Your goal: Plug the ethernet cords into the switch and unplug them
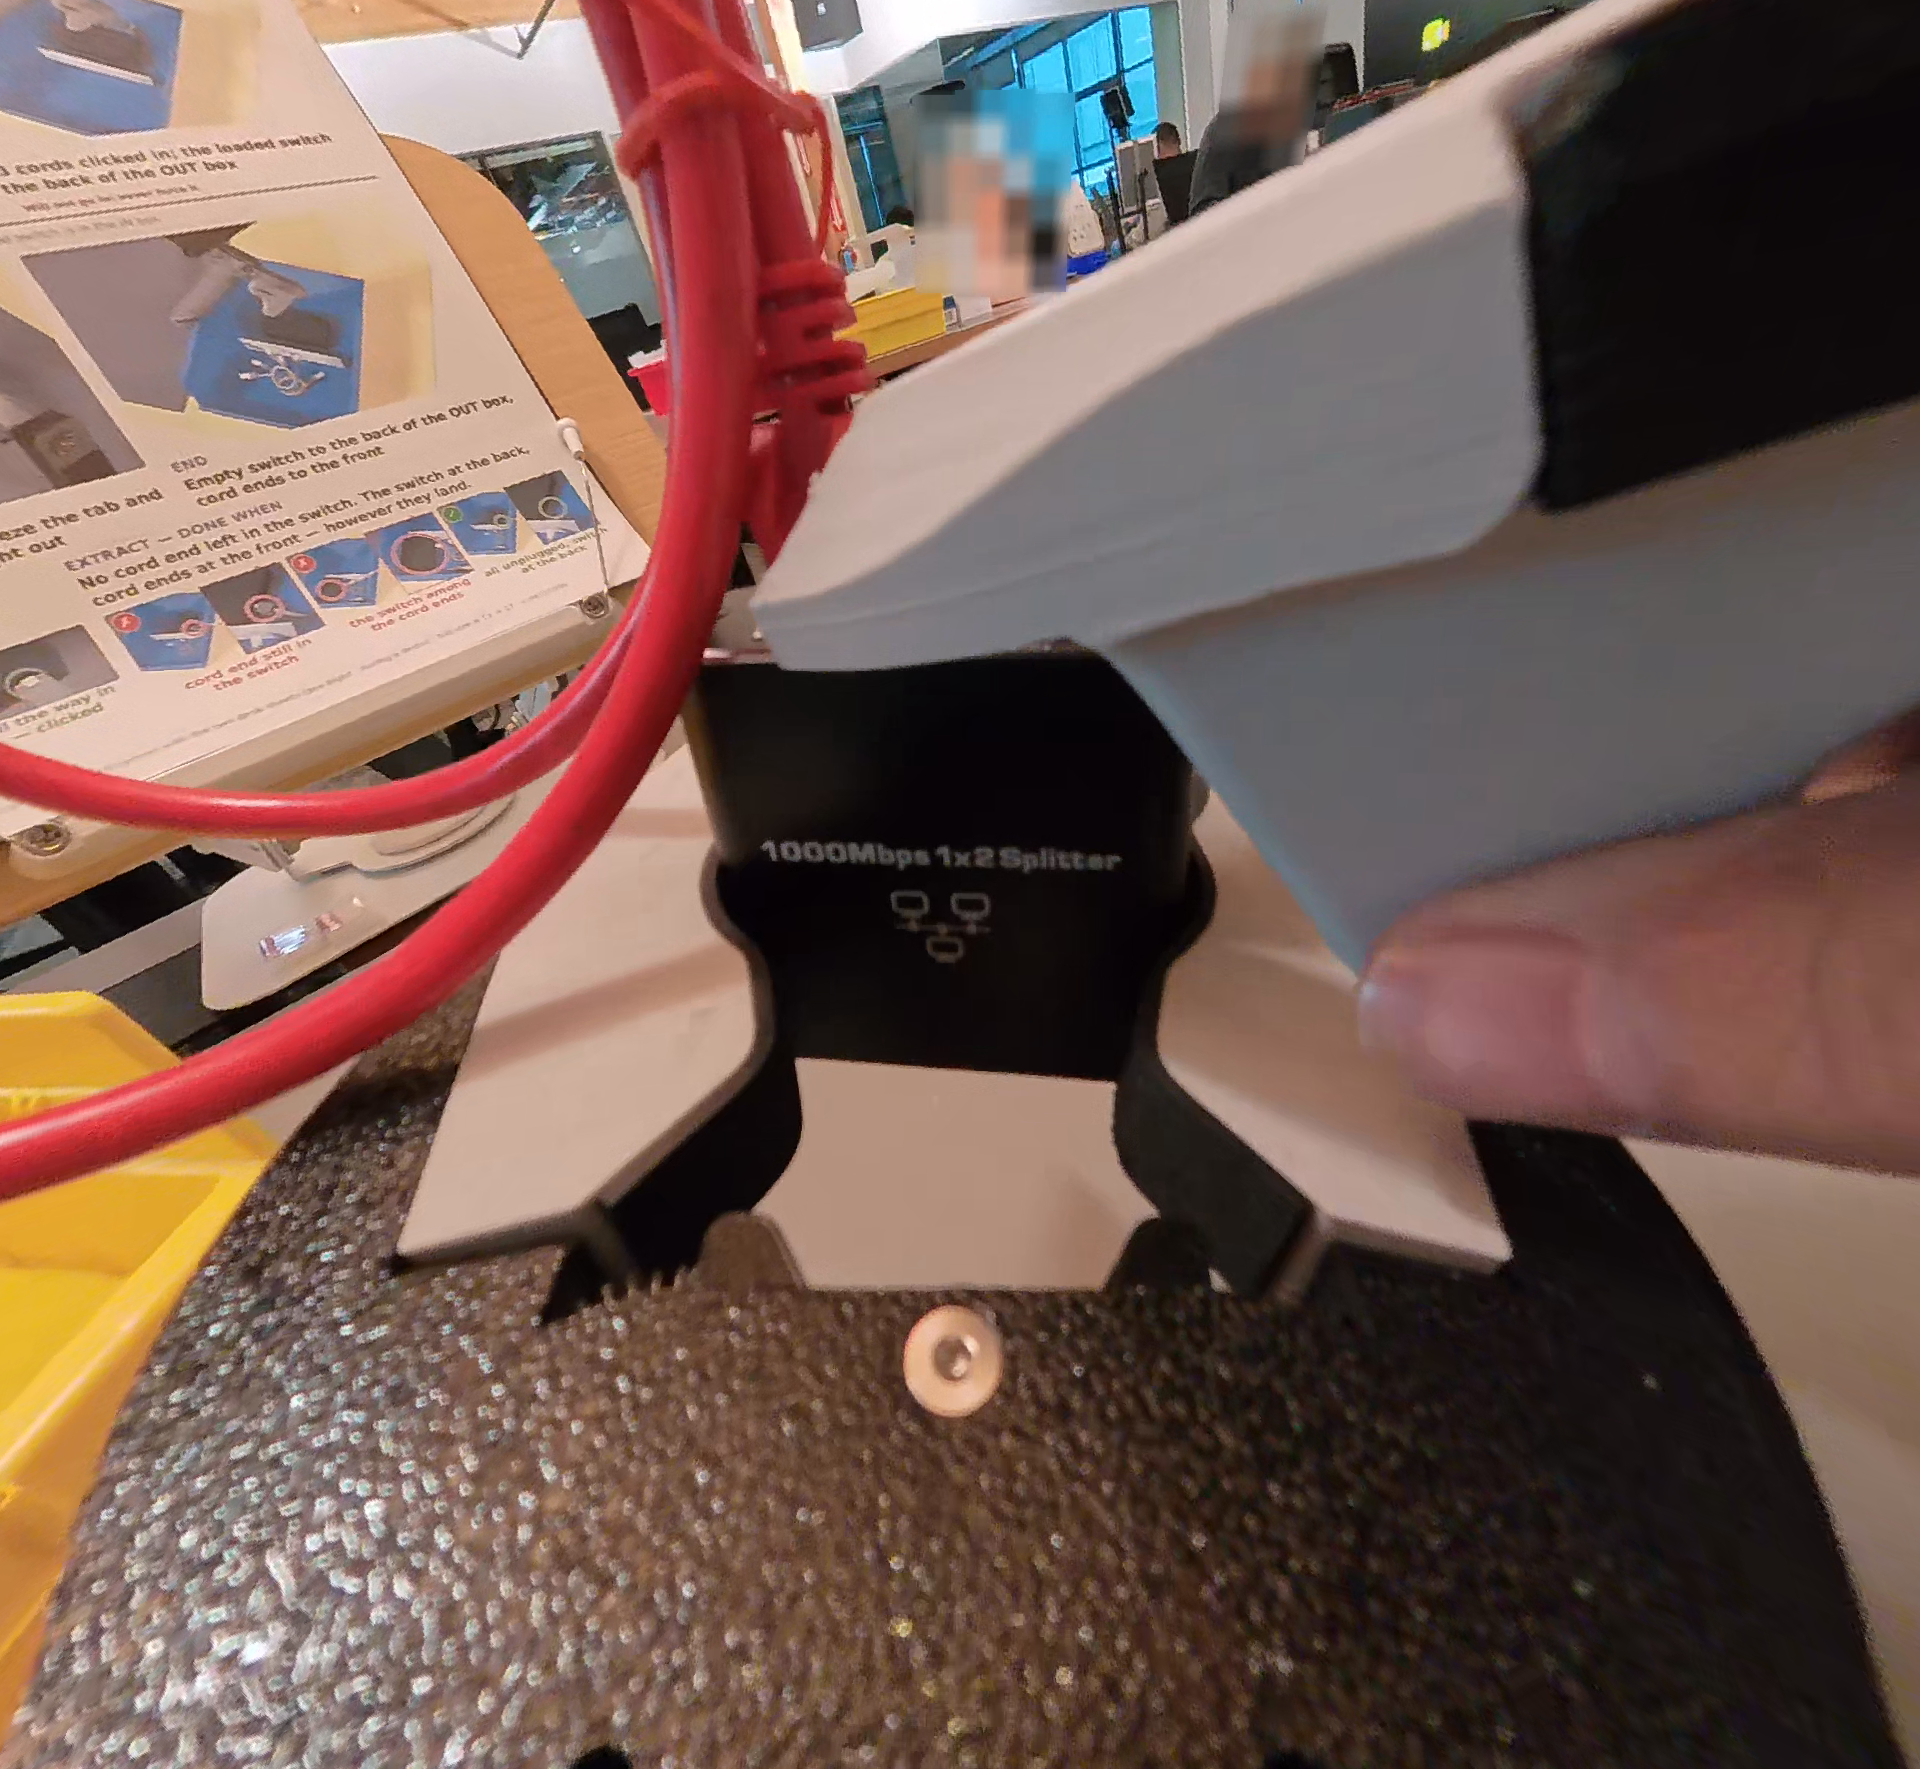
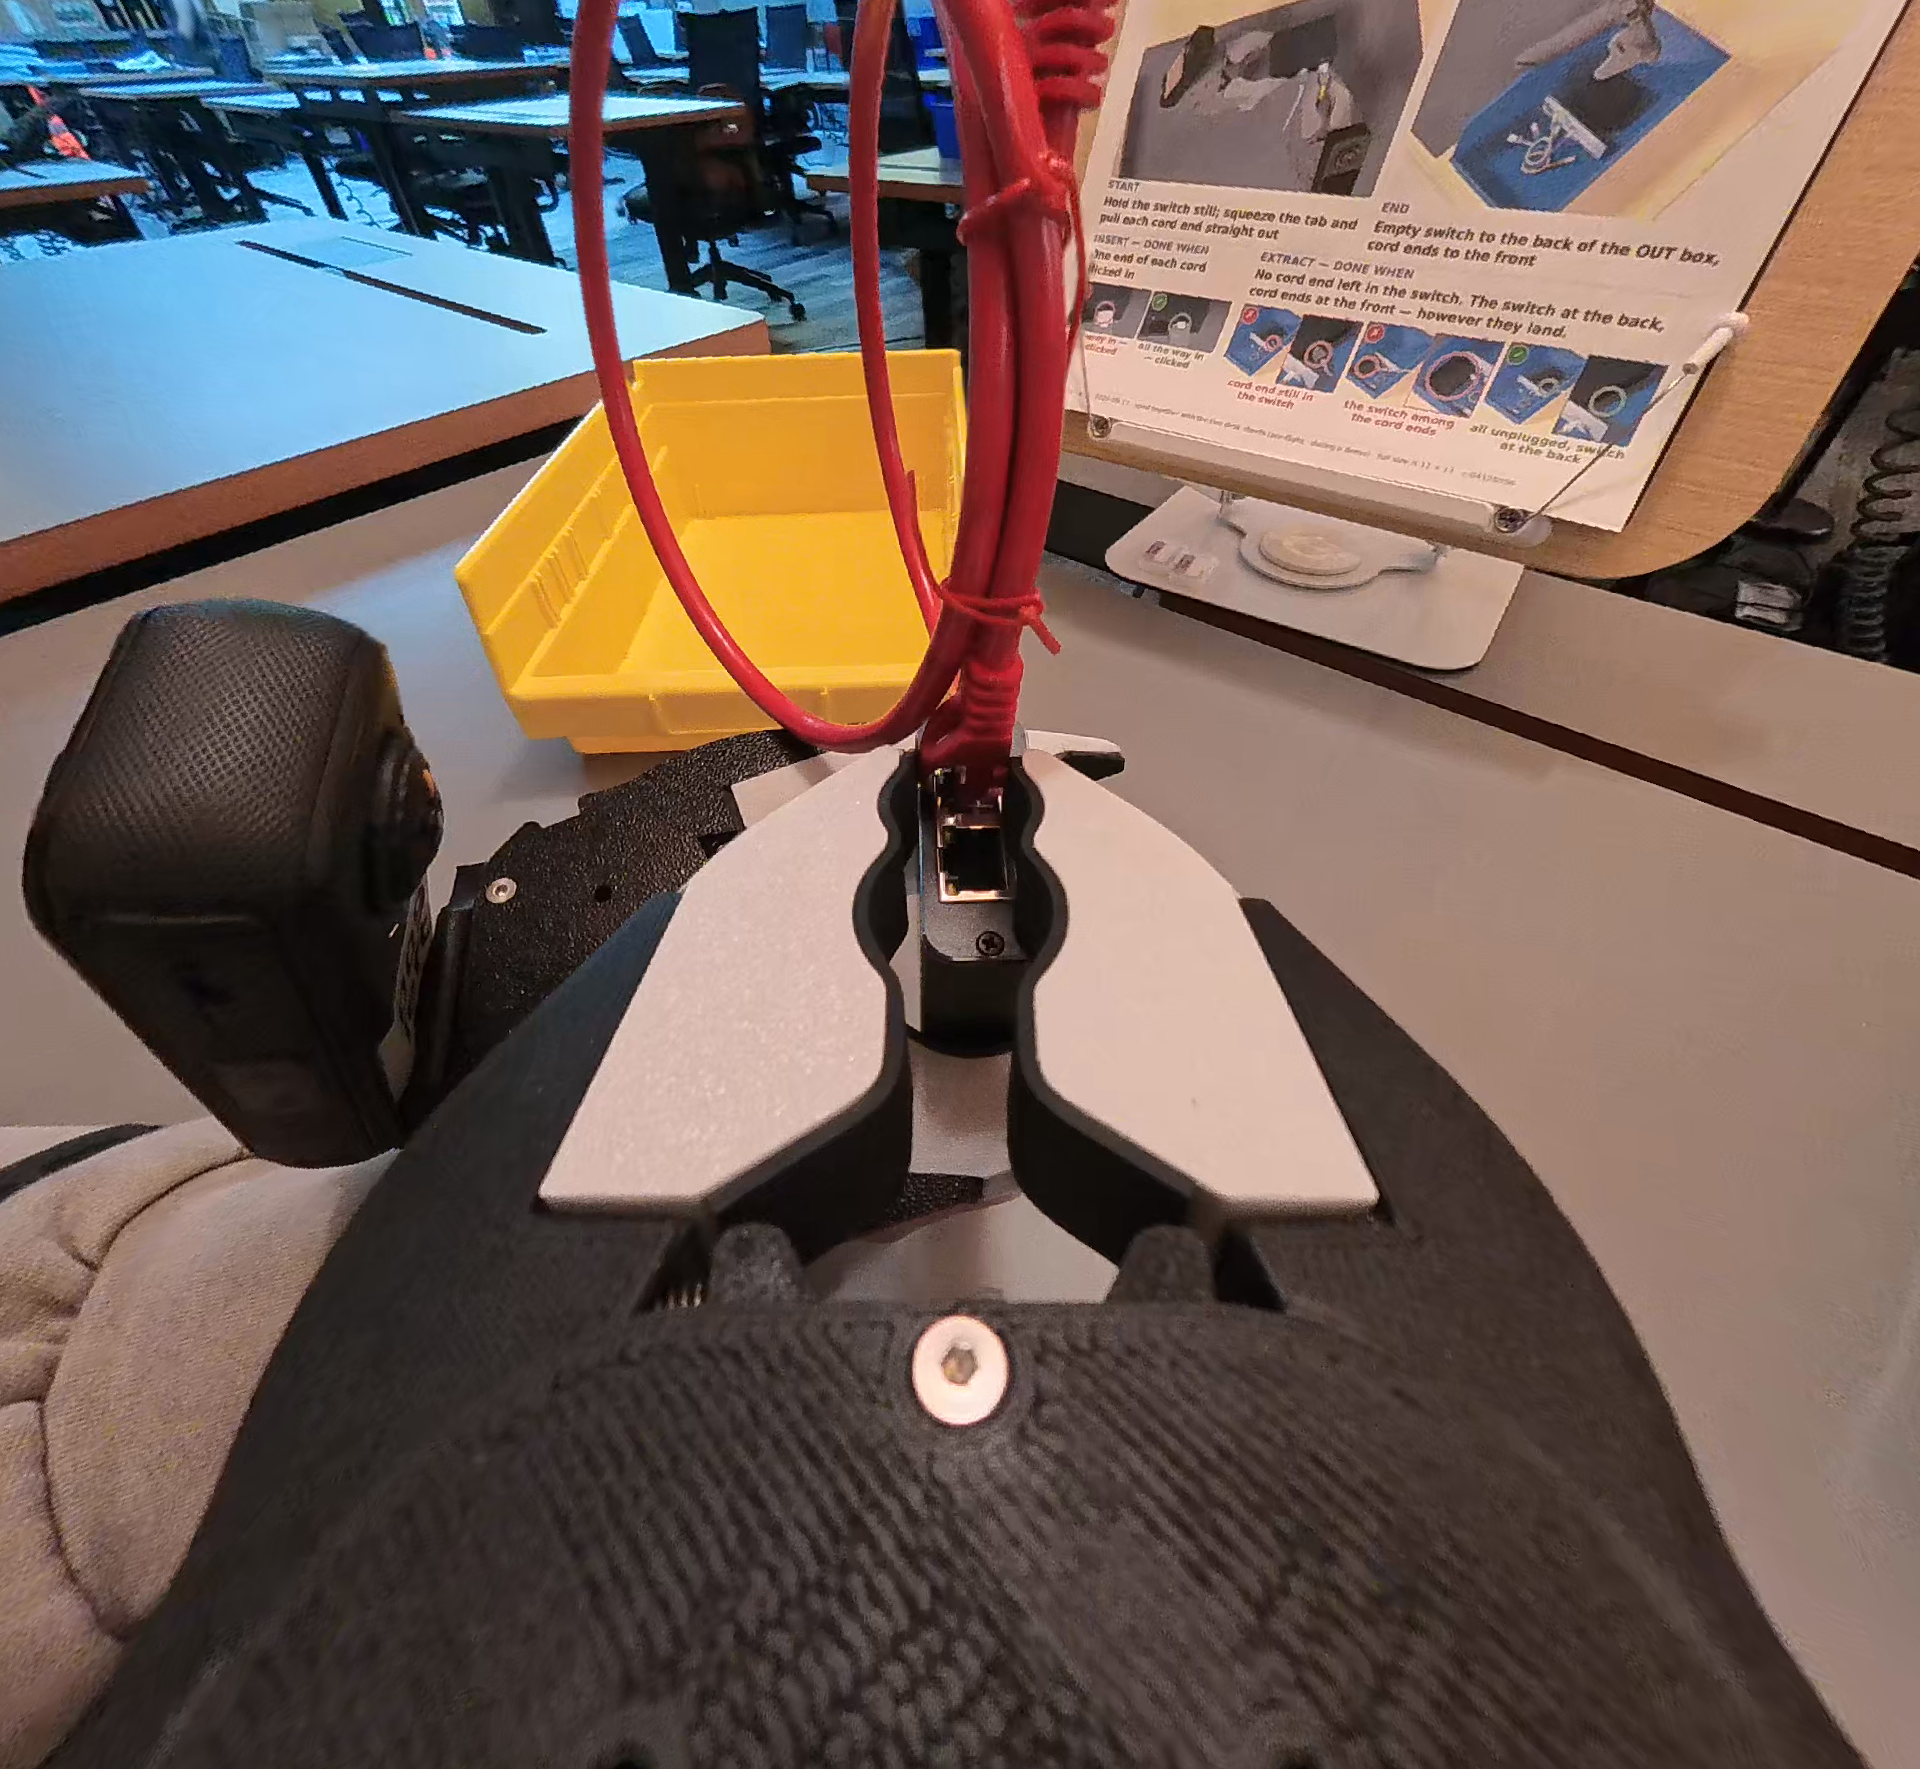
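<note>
Left hand-held gripper (image 1: 951,940) clamped around small black box switch (image 1: 940,846), right hand-held gripper (image 2: 961,872) pinching seated red ethernet cord plug (image 2: 971,732); neighbouring port empty.

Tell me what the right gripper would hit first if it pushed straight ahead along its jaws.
Most likely the black switch, whose port face sits between its jaws, with the red cord's plug at the tips; depth is unclear.

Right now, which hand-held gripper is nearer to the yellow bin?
Left. The left hand-held gripper lies beside the yellow bin; the right hand-held gripper is farther, beyond the switch.
</note>
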